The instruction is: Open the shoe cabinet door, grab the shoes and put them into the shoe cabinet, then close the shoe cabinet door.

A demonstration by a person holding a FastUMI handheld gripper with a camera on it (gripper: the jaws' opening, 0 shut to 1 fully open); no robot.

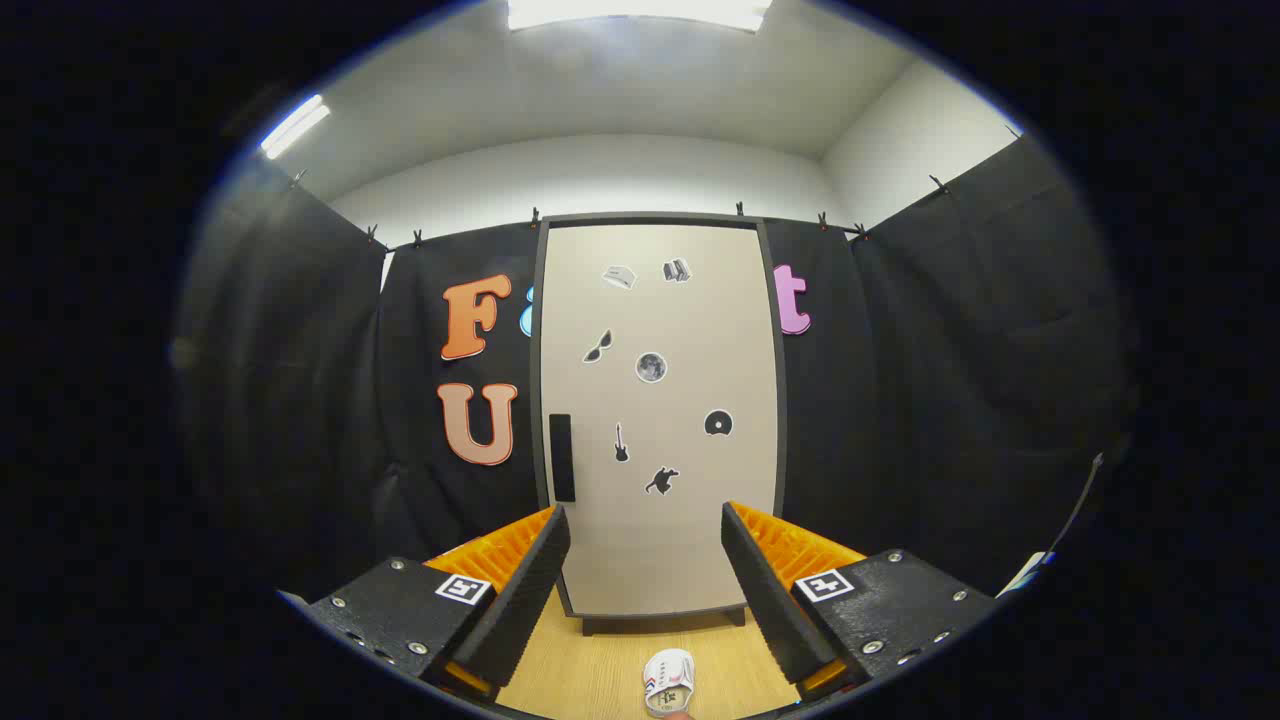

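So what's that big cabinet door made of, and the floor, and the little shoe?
The cabinet door looks like a smooth, matt, beige painted board in a dark frame, maybe wood or metal. The floor looks like light wood or laminate, with faint grain lines. The shoe, between the open gripper fingers, looks like pale cloth or synthetic.

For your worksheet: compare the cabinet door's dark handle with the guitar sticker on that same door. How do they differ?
The handle is a plain upright bar at the door's edge; the guitar sticker sits nearer the middle. The handle is larger, the sticker smaller and figure-shaped. Both are dark and upright, beyond the open gripper.
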